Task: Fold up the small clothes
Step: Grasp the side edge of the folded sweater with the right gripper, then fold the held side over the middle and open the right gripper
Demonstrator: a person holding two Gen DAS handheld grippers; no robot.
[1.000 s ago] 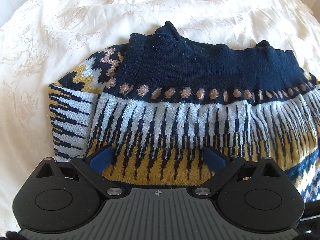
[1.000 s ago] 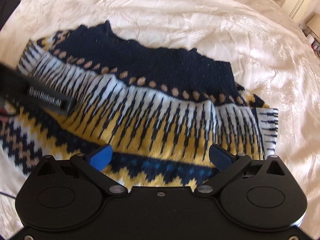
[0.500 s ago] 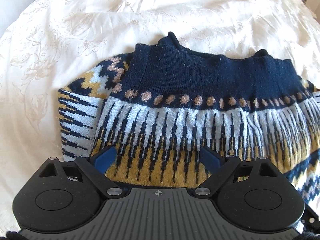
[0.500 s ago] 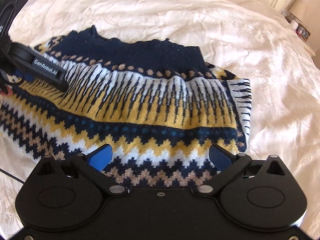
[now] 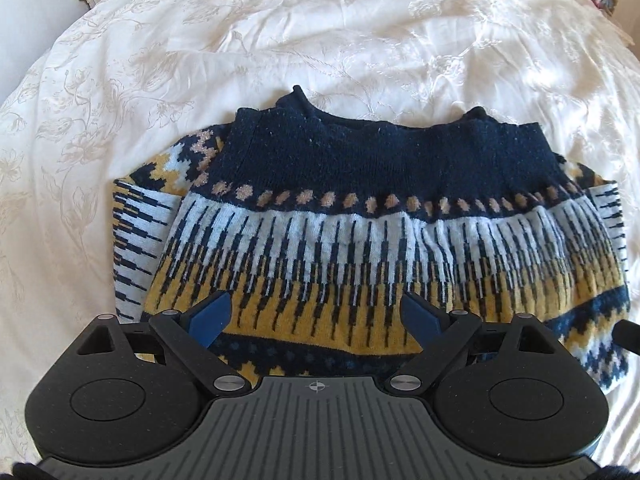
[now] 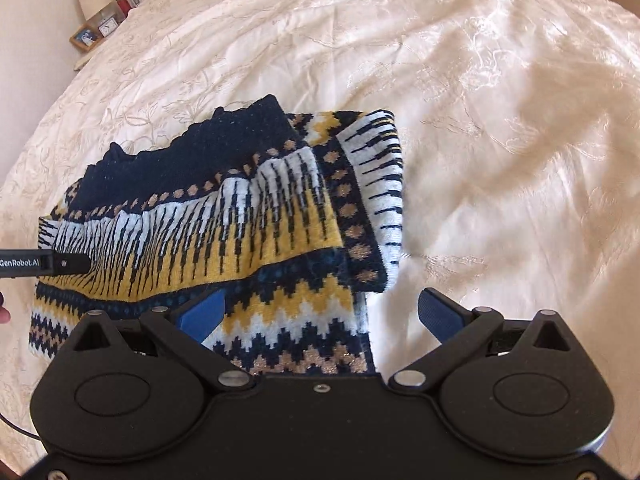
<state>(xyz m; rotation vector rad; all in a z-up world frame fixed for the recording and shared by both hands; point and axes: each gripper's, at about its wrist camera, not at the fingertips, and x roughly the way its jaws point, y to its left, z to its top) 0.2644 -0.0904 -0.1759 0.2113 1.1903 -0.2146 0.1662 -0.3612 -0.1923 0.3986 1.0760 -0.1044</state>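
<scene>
Bed: a cream bedspread (image 5: 320, 40) with pale flower stitching covered the whole surface, creased in places.
Nightstand: at the far left edge in the right wrist view, a small table (image 6: 86, 46) carried a picture frame, a small clock and a lamp.
Sweater: a knitted sweater (image 5: 360, 232) in navy, white, mustard and tan lay folded on the bedspread, navy band farthest from the cameras, zigzag rows nearest.
Sleeves: one patterned sleeve (image 5: 136, 240) lay tucked along the left side; in the right wrist view another sleeve (image 6: 380, 192) lay folded over the right edge.
Left gripper: the left gripper (image 5: 316, 316) hovered over the mustard band, its blue pads spread wide and holding nothing.
Right gripper: the right gripper (image 6: 320, 314) sat at the sweater's near right corner, pads spread wide, the left pad over the knit and the right pad over bare bedspread, gripping nothing.
</scene>
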